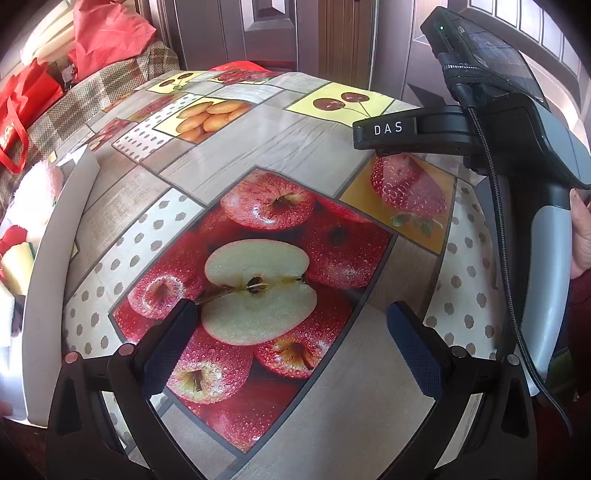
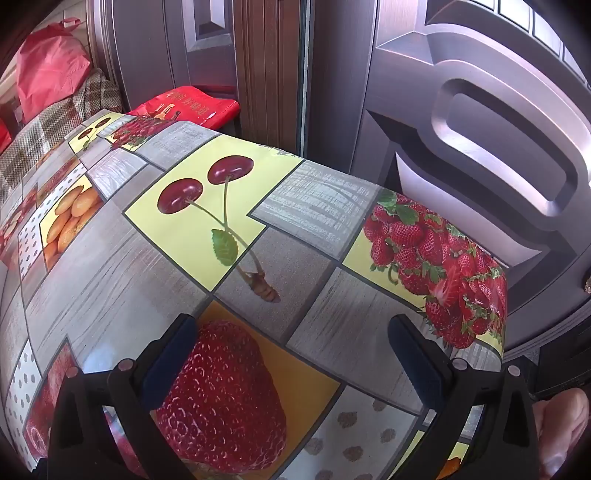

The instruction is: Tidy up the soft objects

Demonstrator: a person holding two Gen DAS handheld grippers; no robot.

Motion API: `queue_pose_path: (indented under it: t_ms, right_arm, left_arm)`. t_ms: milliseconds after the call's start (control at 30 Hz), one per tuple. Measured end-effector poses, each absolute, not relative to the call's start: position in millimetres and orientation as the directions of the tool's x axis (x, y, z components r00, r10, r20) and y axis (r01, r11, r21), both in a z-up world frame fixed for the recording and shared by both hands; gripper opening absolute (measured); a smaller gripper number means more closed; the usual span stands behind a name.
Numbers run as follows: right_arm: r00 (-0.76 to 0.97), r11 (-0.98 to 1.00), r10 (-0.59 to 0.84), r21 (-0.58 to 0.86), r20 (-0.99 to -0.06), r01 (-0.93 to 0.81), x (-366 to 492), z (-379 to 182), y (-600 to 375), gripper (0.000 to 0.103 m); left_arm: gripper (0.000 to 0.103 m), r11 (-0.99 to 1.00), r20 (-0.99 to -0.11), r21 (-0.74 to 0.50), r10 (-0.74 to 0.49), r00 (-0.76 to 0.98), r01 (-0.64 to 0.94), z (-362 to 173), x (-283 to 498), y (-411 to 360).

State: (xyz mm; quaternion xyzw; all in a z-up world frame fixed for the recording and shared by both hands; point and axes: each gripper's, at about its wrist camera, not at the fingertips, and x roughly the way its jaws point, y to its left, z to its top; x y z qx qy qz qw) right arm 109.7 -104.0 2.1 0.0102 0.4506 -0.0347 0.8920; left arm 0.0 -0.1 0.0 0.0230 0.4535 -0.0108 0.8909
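My left gripper (image 1: 291, 339) is open and empty above the fruit-print tablecloth (image 1: 280, 155), over the printed apples. A white tray (image 1: 55, 266) stands at the table's left edge. Soft objects lie in it: a yellow sponge (image 1: 16, 267), a white one (image 1: 5, 306), a red piece (image 1: 13, 236) and a pink-white cloth (image 1: 37, 192). My right gripper (image 2: 291, 350) is open and empty over the printed strawberry near the table's far right part. In the left wrist view, only the right gripper's body (image 1: 517, 125) shows, at the upper right; its fingers are hidden.
A plaid-covered seat (image 1: 92, 99) with red bags (image 1: 107, 33) stands beyond the table's left. A red bag (image 2: 192, 105) lies behind the table. Brown doors (image 2: 461, 129) stand close behind the table's far edge.
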Motion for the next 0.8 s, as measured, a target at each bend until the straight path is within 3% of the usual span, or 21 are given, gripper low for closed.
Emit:
queue_pose_path:
  t_ms: [800]
  right_arm:
    - [0.591,0.997,-0.057,-0.019,-0.805,0.071,109.7,2.1,-103.8,0.103]
  left_arm:
    - [0.102,0.999,-0.809,0.03,0.0,0.588,0.04,0.0,0.0,0.0]
